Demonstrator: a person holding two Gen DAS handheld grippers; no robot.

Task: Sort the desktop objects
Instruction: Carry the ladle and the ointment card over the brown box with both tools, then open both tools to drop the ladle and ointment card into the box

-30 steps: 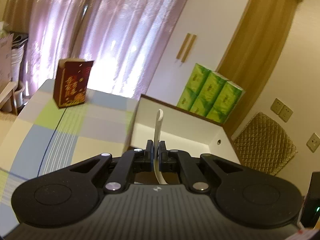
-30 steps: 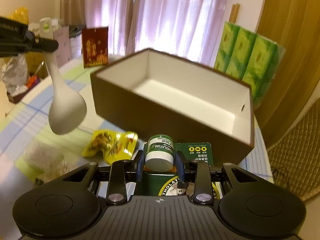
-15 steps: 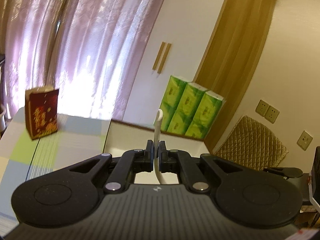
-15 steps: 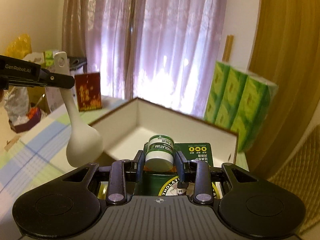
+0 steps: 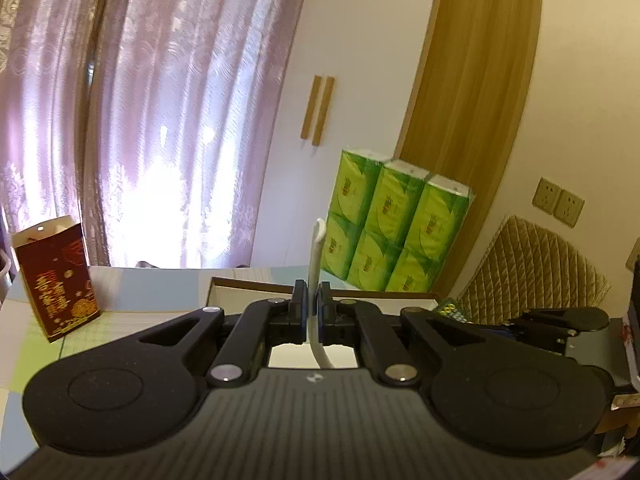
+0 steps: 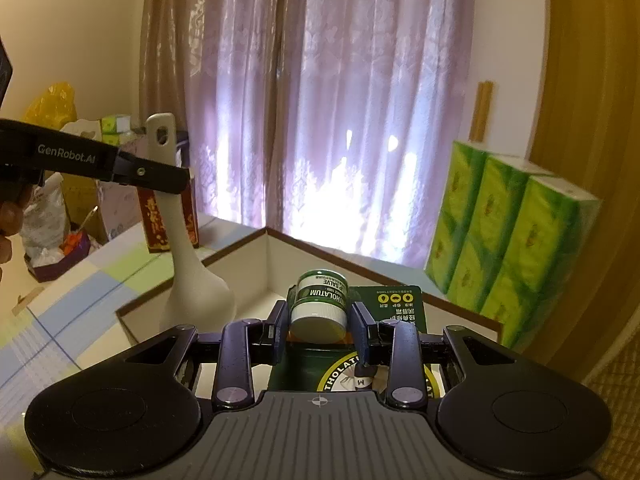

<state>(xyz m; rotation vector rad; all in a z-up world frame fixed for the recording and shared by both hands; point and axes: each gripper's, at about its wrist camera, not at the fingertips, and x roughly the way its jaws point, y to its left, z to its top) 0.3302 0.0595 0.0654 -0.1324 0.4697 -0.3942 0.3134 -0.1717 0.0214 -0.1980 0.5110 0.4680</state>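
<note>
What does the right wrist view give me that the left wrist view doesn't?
Only the right wrist view shows the salve jar held in the right gripper, the spoon's bowl hanging over the box, and a yellow bag. Only the left wrist view shows the wall sockets and quilted cushion. Both show the spoon, box, red bag, tissue packs and curtains.

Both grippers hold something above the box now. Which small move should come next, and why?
Probably lower the left gripper slightly and release the white spoon: its bowl already hangs over the open box. The right gripper holds the salve jar there too.
</note>
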